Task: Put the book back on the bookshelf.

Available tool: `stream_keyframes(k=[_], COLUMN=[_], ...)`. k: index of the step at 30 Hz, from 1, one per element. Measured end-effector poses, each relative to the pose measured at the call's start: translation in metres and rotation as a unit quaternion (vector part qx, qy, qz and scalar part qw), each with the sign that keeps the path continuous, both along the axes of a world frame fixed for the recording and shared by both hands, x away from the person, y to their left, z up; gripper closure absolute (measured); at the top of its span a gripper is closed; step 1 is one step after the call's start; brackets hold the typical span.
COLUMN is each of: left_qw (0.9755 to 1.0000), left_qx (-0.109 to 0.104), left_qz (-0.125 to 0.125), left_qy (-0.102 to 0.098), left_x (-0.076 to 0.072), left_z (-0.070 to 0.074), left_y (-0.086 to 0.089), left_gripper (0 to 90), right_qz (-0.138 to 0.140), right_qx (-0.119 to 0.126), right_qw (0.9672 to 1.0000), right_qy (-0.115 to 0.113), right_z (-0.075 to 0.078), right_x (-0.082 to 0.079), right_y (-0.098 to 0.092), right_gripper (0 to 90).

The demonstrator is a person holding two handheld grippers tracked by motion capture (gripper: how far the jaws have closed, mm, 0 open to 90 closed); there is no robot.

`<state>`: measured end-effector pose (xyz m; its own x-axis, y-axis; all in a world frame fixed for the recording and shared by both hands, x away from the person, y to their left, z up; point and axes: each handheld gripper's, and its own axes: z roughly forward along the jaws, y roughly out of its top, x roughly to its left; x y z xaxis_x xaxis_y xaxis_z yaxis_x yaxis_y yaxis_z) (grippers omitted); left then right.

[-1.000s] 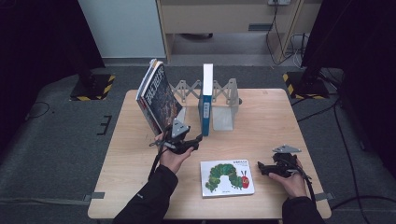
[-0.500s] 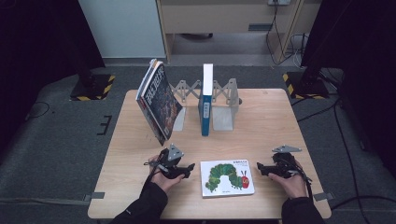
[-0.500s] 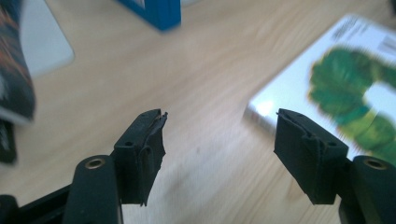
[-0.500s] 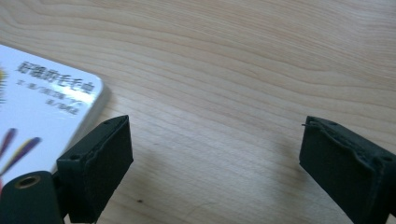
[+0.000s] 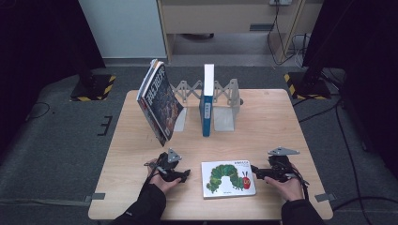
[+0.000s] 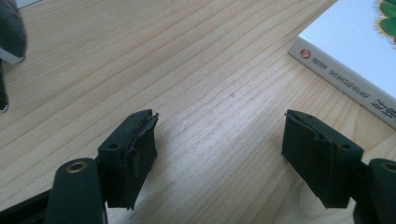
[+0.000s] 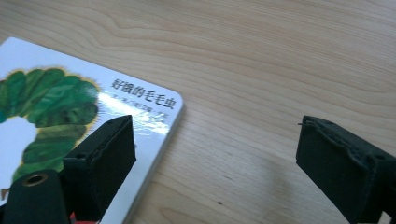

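A white picture book with a green caterpillar (image 5: 229, 178) lies flat near the table's front edge. My left gripper (image 5: 187, 174) rests low just left of it, jaws pointing at the book's spine side (image 6: 355, 51). Those jaws (image 6: 222, 126) have just been opening and stand open over bare wood. My right gripper (image 5: 257, 172) sits at the book's right edge. Its jaws (image 7: 215, 128) have just been closing a little but stay wide apart. One jaw hovers over the book's corner (image 7: 140, 107), the other over the table, and neither pad presses on anything.
A dark-covered book (image 5: 159, 101) leans tilted at the left end of a metal folding rack (image 5: 225, 101) at the table's back. A blue book (image 5: 207, 101) stands upright in the rack. The wooden table (image 5: 281, 122) has edges close behind both hands.
My left hand has come down and back from beside the leaning dark book to the table front, left of the caterpillar book. The right hand has edged slightly toward the book.
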<state>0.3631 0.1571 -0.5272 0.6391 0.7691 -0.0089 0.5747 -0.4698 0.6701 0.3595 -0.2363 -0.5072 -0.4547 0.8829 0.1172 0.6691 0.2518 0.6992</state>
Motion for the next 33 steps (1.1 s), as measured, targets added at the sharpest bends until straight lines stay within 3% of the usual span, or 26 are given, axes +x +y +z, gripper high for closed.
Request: stream_keyframes(k=[8,17,22,27,33], left_qw=[0.9994,0.9998,0.9998,0.9995,0.9998], left_qx=[-0.021,-0.013,-0.011,-0.030,-0.012], left_qz=[-0.008,-0.007,-0.003,-0.004,0.000], left_qy=[-0.025,-0.016,-0.015,-0.009,-0.015], left_x=[-0.001,0.000,0.000,0.001,-0.001], left_z=[-0.009,-0.010,-0.010,-0.009,-0.010], left_y=[0.002,0.002,0.002,0.006,0.001], left_gripper=[10.9,1.3,0.0,0.0,0.0], right_qz=[0.012,0.015,0.014,0.017,0.028], right_qx=[0.004,0.012,0.016,0.023,0.027], right_qw=[0.9999,0.9998,0.9997,0.9994,0.9990], right_qy=[0.005,0.005,0.008,0.017,0.019], right_z=[0.002,0.005,0.005,0.005,0.003], right_x=[-0.003,-0.007,-0.008,-0.008,-0.008], right_y=[0.007,0.009,0.010,0.012,0.015], right_gripper=[12.6,13.6,14.0,14.9,18.4])
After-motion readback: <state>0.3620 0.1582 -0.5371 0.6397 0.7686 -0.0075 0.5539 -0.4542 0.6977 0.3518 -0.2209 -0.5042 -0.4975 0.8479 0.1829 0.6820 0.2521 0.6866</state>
